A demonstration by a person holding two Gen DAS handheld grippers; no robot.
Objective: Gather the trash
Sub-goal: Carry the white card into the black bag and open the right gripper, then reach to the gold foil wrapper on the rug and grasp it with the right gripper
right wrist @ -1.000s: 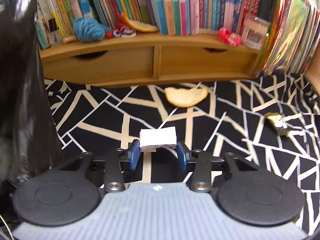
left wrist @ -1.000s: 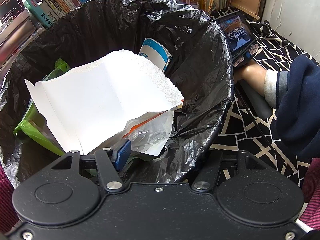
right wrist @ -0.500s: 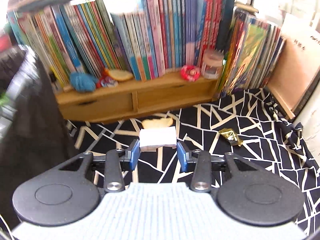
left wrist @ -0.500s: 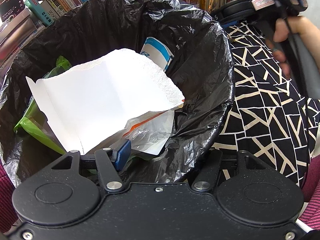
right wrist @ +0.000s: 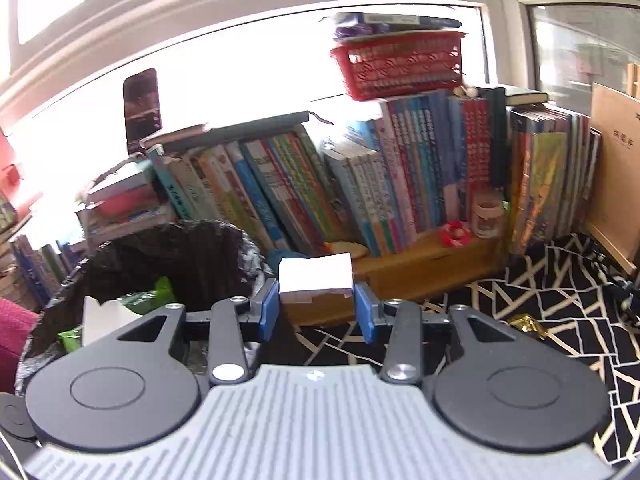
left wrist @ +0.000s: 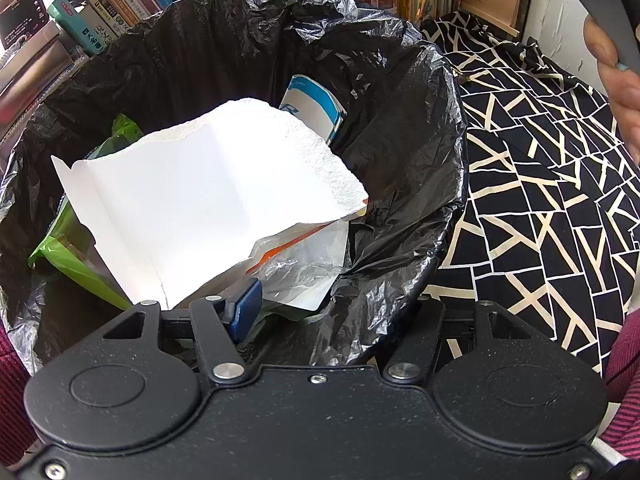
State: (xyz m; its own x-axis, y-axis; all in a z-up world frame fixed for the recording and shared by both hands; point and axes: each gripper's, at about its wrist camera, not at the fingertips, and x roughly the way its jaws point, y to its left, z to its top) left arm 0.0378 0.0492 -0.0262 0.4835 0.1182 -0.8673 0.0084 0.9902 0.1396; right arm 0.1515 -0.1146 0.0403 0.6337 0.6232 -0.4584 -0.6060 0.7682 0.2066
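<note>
- One bin, black-lined — inside it one big white torn sheet, one green wrapper, one blue-and-white packet, one clear bag.
- One white box.
- One red basket.
- One gold scrap on the cloth.
- Two grippers.

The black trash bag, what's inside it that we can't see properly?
- Left wrist view: the big white torn cardboard sheet covers most of the black trash bag; the bottom is hidden.
- The blue-and-white packet and green plastic wrapper only poke out.
- Right wrist view: the bag is blurred, its inside dark.
</note>
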